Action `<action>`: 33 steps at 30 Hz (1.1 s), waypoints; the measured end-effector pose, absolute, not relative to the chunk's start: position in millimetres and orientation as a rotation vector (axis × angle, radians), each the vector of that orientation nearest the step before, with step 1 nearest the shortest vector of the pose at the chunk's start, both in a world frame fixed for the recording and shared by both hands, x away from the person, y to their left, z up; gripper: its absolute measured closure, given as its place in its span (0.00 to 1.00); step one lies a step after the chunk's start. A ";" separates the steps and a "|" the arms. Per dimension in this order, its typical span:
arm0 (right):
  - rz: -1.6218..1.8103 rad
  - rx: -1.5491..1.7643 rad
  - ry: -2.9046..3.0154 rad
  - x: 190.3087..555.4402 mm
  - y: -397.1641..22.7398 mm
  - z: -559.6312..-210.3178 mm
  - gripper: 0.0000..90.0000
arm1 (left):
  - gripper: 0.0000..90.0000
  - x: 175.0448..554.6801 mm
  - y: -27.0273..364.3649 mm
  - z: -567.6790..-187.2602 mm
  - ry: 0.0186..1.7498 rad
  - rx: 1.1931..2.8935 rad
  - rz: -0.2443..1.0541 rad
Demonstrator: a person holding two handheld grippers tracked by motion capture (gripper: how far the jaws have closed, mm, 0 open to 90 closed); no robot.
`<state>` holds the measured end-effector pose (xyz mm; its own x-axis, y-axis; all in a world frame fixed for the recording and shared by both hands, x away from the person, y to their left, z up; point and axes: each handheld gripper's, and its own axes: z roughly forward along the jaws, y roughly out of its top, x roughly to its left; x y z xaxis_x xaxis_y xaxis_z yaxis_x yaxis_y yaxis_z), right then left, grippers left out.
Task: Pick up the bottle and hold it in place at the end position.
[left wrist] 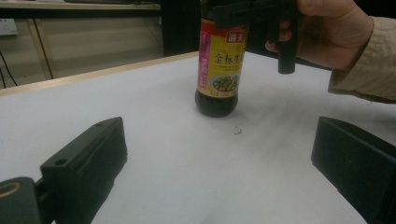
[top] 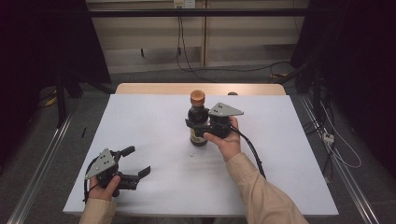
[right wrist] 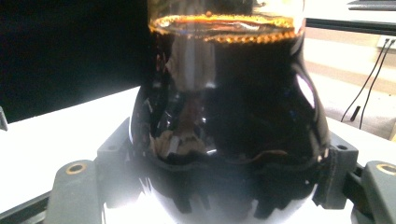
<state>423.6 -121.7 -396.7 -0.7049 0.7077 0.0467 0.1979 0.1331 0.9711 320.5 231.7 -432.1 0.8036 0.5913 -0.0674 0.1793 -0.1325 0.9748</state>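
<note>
White sheet over the wooden table (top: 154, 126), dark room behind; at left we note the left gripper (top: 136, 163) resting near the front edge, jaws apart and empty; mid-table stands the dark glass sauce bottle with orange cap and yellow-pink label (top: 198, 122), upright on the sheet; the right gripper (top: 194, 125) is clamped on its shoulder; we judge the grasp made, lift pending; next move wants a steady vertical raise.
</note>
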 end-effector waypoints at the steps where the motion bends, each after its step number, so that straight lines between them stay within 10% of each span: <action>1: 1.601 0.867 1.991 423.8 -121.9 -396.9 0.29 | 0.04 320.5 231.8 -431.9 0.607 1.697 0.395; 33: 1.573 0.861 2.001 425.3 -128.0 -399.3 0.29 | 0.04 327.3 225.6 -428.1 0.624 1.702 0.376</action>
